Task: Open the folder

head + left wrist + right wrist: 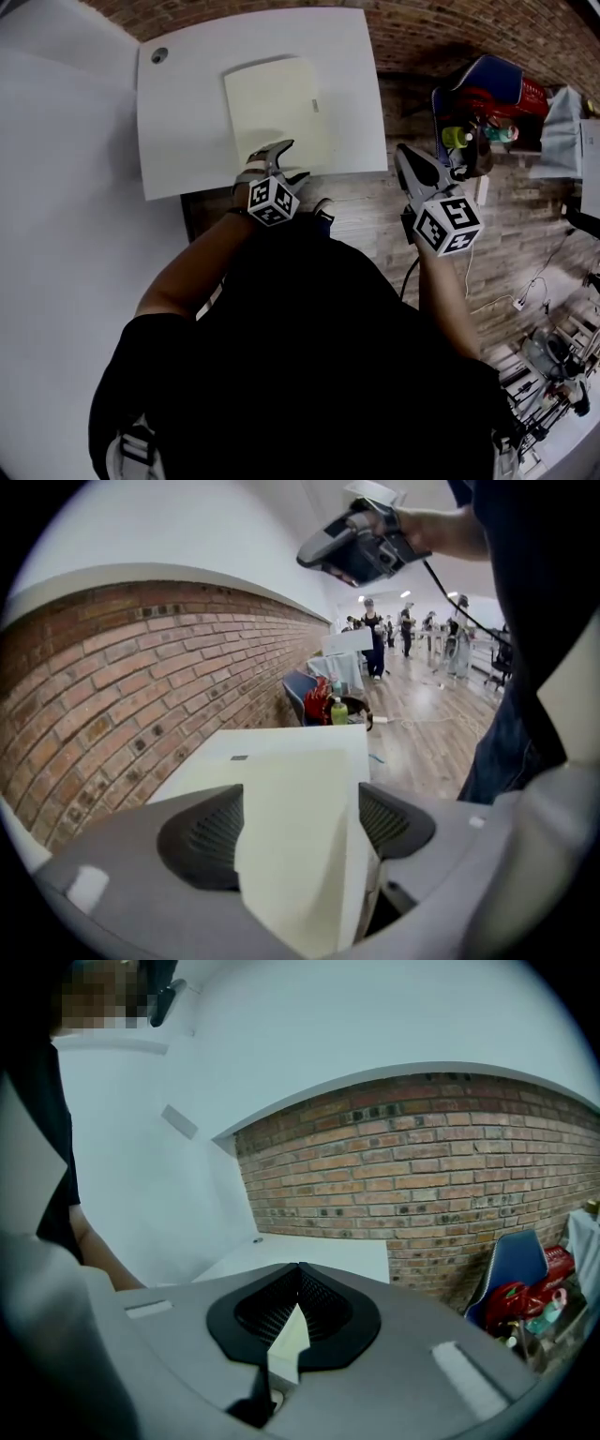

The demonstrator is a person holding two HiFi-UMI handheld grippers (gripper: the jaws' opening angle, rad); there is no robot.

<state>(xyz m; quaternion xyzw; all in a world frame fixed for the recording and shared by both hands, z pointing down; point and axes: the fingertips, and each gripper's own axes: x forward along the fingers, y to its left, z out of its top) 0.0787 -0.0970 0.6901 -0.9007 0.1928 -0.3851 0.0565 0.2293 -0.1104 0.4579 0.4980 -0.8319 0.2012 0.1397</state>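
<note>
Lying flat, cream folder [278, 108] (apparently closed)

The pale cream rectangular card folder [278, 112] lies flat and closed on the white bench [187, 141], cover up. It sits about the middle of the bench's width, turned slightly askew to the bench's edges. Its far edge is well short of the bench's back edge, and its near edge is close to the bench's front edge. A small grey mark [316, 104] shows on the cover near its right edge. In the left gripper view the cover is plain and unprinted, with a shaded strip along its right side. Its near end reaches in between the wide-spread tongs of the left gripper [302, 817], whose pads do not press it.
</note>
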